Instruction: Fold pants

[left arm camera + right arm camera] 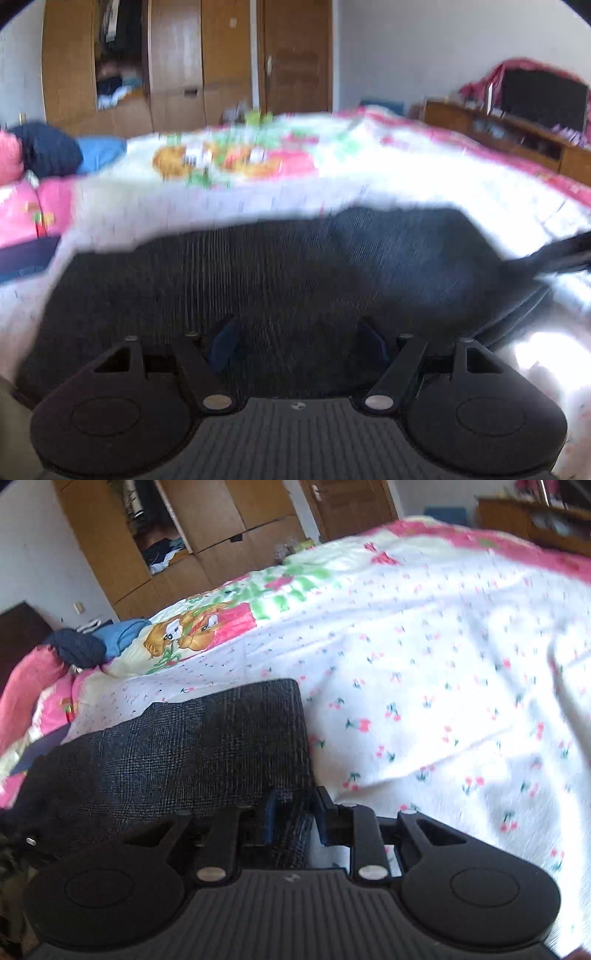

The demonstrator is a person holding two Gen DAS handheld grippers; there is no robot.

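Observation:
Dark grey checked pants [288,266] lie on the bed's white cherry-print sheet [258,199]. In the left wrist view they fill the lower middle, and my left gripper [299,343] is over them with its blue-padded fingers [225,343] spread wide on the cloth. In the right wrist view the pants [192,746] lie at lower left. My right gripper [295,819] is at their right edge with its fingers [271,819] closed to a narrow gap pinching the cloth. The left view is blurred.
The bed sheet [443,683] spreads to the right. A navy garment [79,648] and a blue one [123,635] lie at the bed's far left. A wooden wardrobe [173,62] stands behind; a TV [543,96] on a low cabinet is at right.

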